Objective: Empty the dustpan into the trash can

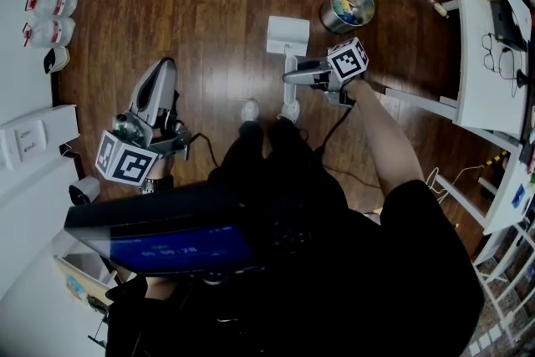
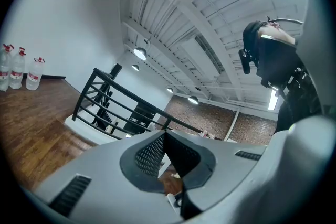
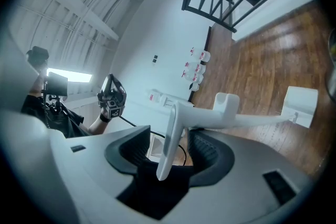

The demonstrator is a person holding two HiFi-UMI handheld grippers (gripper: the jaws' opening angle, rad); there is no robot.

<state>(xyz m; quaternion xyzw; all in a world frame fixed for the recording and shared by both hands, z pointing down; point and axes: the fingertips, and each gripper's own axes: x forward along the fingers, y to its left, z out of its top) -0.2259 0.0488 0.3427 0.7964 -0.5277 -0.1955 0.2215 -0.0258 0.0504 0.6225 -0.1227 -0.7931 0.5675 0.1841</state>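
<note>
Near the round metal trash can (image 1: pixel 347 7), the white plastic dustpan (image 1: pixel 287 36) stands on the floor (image 1: pixel 209 4), handle (image 3: pixel 169 123) between the wide jaws of the right tool (image 3: pixel 170 152) (left tool (image 2: pixel 165 139) closed, empty); grasping seems in hand, needing a clamp before lifting.

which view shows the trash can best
The head view: the trash can sits whole on the floor, open top visible. The right gripper view catches perhaps a sliver at its right edge; the left gripper view shows none.
</note>
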